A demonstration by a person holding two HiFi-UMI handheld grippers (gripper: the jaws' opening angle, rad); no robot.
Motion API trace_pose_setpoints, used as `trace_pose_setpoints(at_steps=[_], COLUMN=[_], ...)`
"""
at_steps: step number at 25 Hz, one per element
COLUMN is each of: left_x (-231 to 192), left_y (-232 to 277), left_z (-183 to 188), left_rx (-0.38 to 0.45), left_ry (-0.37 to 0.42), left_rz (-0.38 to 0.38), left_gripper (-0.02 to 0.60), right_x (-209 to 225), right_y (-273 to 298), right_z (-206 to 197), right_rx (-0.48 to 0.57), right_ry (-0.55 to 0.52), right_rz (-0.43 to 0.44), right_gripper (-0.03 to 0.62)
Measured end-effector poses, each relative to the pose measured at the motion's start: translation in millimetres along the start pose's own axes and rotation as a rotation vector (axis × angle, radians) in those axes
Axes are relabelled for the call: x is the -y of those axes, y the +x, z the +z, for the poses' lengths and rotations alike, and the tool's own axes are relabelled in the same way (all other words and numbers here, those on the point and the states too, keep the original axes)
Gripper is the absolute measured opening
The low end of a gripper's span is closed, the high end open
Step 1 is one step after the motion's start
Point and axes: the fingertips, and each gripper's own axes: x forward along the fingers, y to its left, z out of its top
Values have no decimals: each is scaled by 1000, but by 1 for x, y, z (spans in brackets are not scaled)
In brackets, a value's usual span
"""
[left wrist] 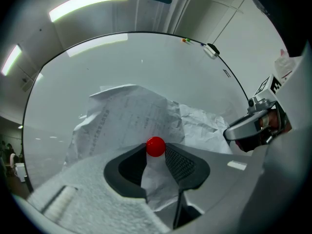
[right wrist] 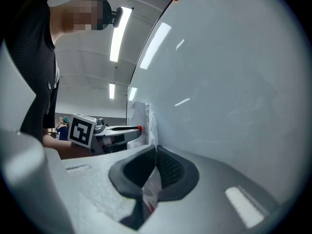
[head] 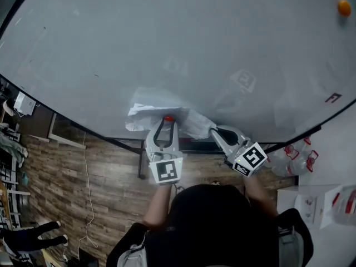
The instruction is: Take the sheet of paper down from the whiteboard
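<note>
Closest in was the person's dark top (head: 222,227), right in front of the whiteboard (head: 167,43). Both grippers pointed level at the whiteboard, down near its bottom edge.

The left gripper (head: 168,121) was nearer the middle of the whiteboard's bottom edge. Its jaws stood wide, and their tips pinched a small red knob (left wrist: 155,146) from both sides. The knob sat on the sheet of paper (left wrist: 131,116), which lay against the whiteboard.

The right gripper (head: 213,131) was just beside it, further toward the whiteboard's right end. Its jaws were squeezed tight together on the right edge of the paper, and a thin strip of paper ran down between them.

The sheet was very crumpled and bunched up, not flat. It was low on the whiteboard, just above the bottom edge, with the two grippers at its lower side.

Under the whiteboard's bottom edge was a wooden floor (head: 94,171). Far off, in the whiteboard's top right corner, was one small orange dot (head: 344,7), well apart from the paper.
</note>
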Motion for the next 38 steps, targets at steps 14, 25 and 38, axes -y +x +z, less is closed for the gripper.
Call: trace_pose_setpoints(at_steps=[14, 25, 38], left_x=[-36, -80, -129], left_y=[-57, -118, -193], left_z=[-34, -72, -144], left_rx=[-74, -140, -257], left_ry=[-65, -96, -109], left_rz=[52, 63, 24], left_gripper=[129, 129, 129], right_x=[-44, -104, -180], right_y=[20, 51, 84], right_z=[-20, -44, -93], right_rx=[-69, -128, -186], right_ry=[-11, -67, -109], right_rz=[29, 48, 20], right_gripper=[6, 6, 6])
